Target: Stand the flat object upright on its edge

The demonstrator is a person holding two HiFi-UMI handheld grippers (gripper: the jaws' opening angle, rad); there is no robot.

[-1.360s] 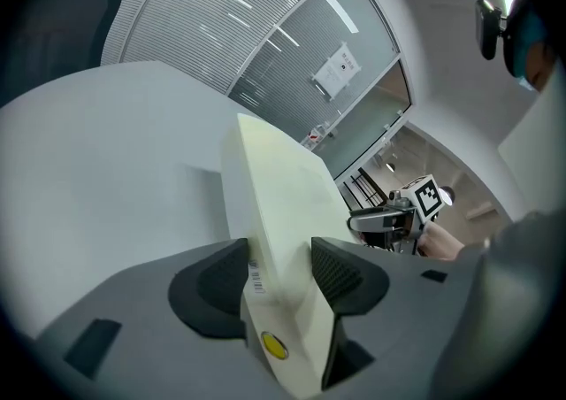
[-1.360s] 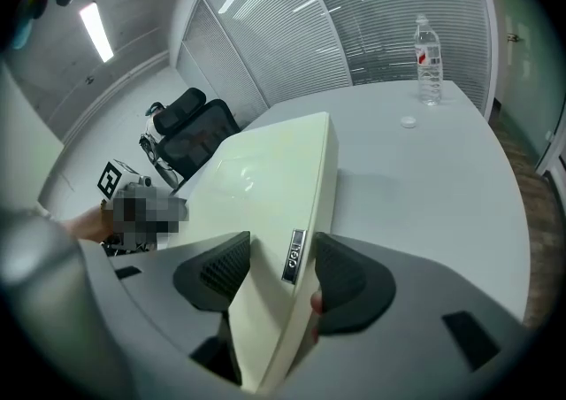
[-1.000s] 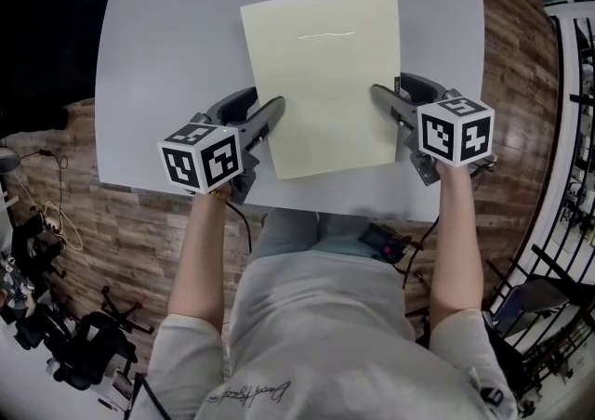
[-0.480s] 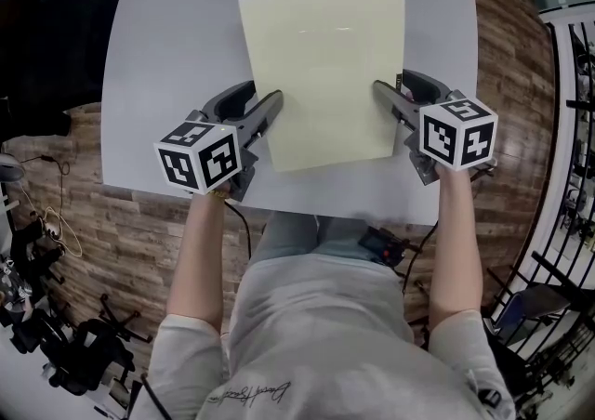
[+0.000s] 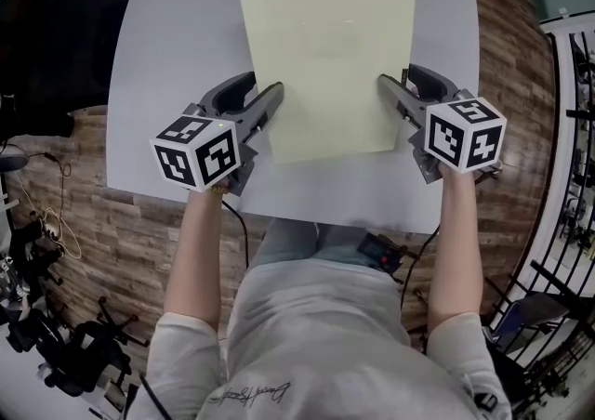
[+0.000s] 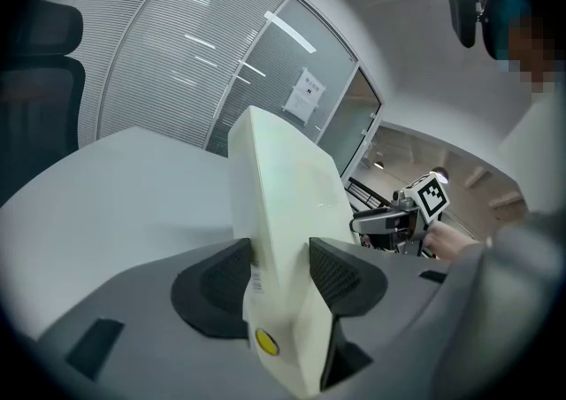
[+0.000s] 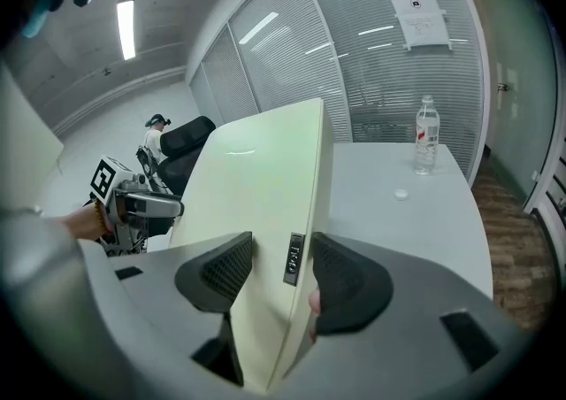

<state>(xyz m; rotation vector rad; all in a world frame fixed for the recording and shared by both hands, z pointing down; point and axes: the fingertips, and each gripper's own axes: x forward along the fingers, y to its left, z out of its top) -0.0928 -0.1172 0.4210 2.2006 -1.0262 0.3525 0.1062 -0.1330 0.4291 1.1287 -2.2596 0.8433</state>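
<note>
Jaws of the left gripper [image 6: 279, 276] are closed on the left edge of the pale yellow panel [image 6: 285, 186], one ribbed pad pressed to each face. The right gripper [image 7: 283, 273] clamps the opposite edge the same way. From the head view I see the panel slung between my two grippers over the grey worktop [image 5: 167, 56], and the gripper views show it tilted, its far end up off the surface. Its near edge drops behind the gripper bodies in both gripper views, and from above I cannot tell whether that edge touches the worktop. A small dark label [image 7: 294, 258] sits on the panel's rim at the right jaws, its print too small to read. A round yellow sticker [image 6: 264, 342] marks the rim by the left jaws. Count: two grippers, one panel, one water bottle [image 7: 426, 146] standing near the far corner, and one white cap [image 7: 401, 194] lying just beside it. The head view cuts the bottle off at the top of frame
</note>
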